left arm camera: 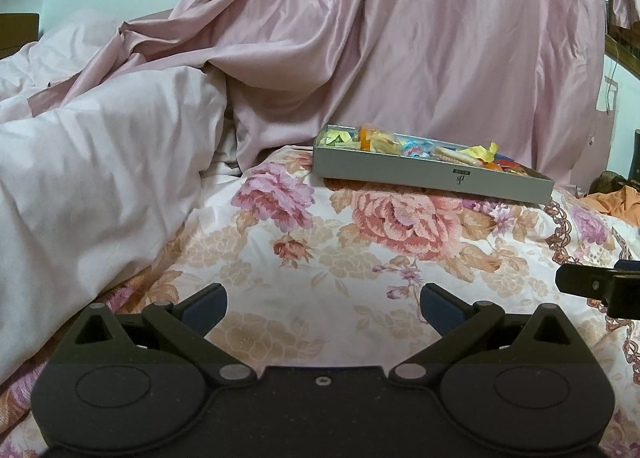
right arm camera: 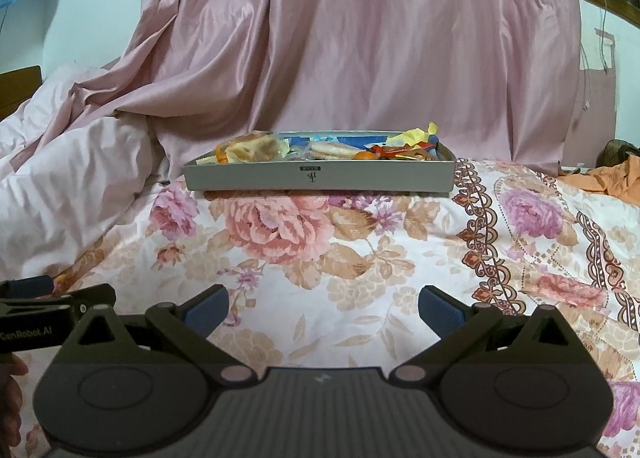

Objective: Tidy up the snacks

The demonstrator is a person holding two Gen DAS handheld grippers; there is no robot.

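Observation:
A shallow grey box [right arm camera: 320,177] lies on the floral bedspread, straight ahead in the right wrist view and ahead to the right in the left wrist view [left arm camera: 432,174]. It holds several wrapped snacks [right arm camera: 320,148]: biscuits, yellow, blue and orange wrappers [left arm camera: 420,148]. My left gripper [left arm camera: 323,306] is open and empty, low over the bedspread, well short of the box. My right gripper [right arm camera: 323,308] is open and empty too, in front of the box. Each gripper's side shows at the edge of the other's view.
The floral bedspread [right arm camera: 360,258] covers the bed. A white duvet [left arm camera: 88,178] is bunched at the left. A pink satin curtain [right arm camera: 360,38] hangs behind the box. Orange cloth [right arm camera: 612,178] lies at the far right.

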